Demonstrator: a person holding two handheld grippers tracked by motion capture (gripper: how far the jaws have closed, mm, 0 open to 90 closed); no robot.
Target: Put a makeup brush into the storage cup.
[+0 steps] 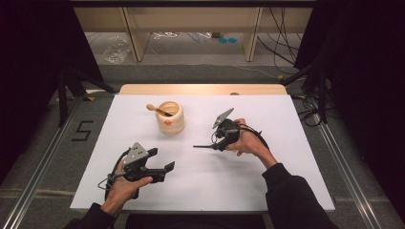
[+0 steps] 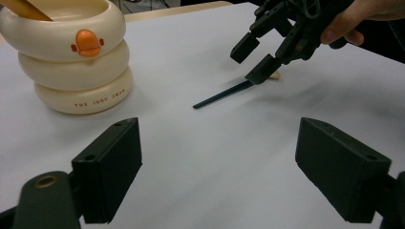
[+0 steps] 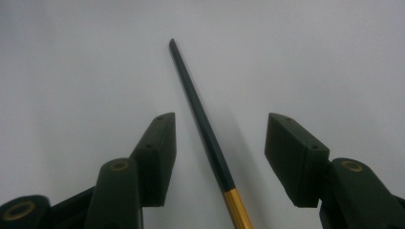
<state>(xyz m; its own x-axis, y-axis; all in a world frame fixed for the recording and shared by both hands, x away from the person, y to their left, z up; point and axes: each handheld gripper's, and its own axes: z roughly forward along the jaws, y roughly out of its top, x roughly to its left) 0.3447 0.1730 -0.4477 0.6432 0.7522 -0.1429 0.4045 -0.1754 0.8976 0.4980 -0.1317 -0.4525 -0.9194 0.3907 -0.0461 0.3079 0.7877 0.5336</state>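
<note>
- Right gripper (image 1: 213, 141), held in the person's right hand (image 1: 248, 142) right of the table's middle, tilted down toward the white table (image 1: 267, 181); seen again in the left gripper view (image 2: 255, 59), far and to the right.
- Jaws apart, one on each side of a thin dark chopstick (image 3: 200, 117); no pad pressing on it in the right gripper view, a clear gap on both sides.
- Chopstick lying flat on the table, dark pointed end aimed left in the high view (image 1: 203, 147), gold-coloured end toward the gripper body in the right gripper view.
- In the left gripper view, same chopstick (image 2: 222, 95) poking out from under the lower jaw of the right gripper, tip resting on the white surface.
- Left gripper (image 1: 165, 171), held in the left hand (image 1: 125, 183) at the near left of the table, jaws wide apart with nothing between them; bare table in the gap in the left gripper view (image 2: 217, 171).
- Cream ringed pot (image 1: 170, 118) with an orange duck-bill mark, upright at the far middle-left of the table, well apart from both grippers; large at upper left in the left gripper view (image 2: 76, 57).
- Wooden utensil (image 1: 157, 110) leaning in the pot, rounded end sticking out past the left rim.
- Pot and chopstick apart, chopstick to the right of and nearer than the pot.
</note>
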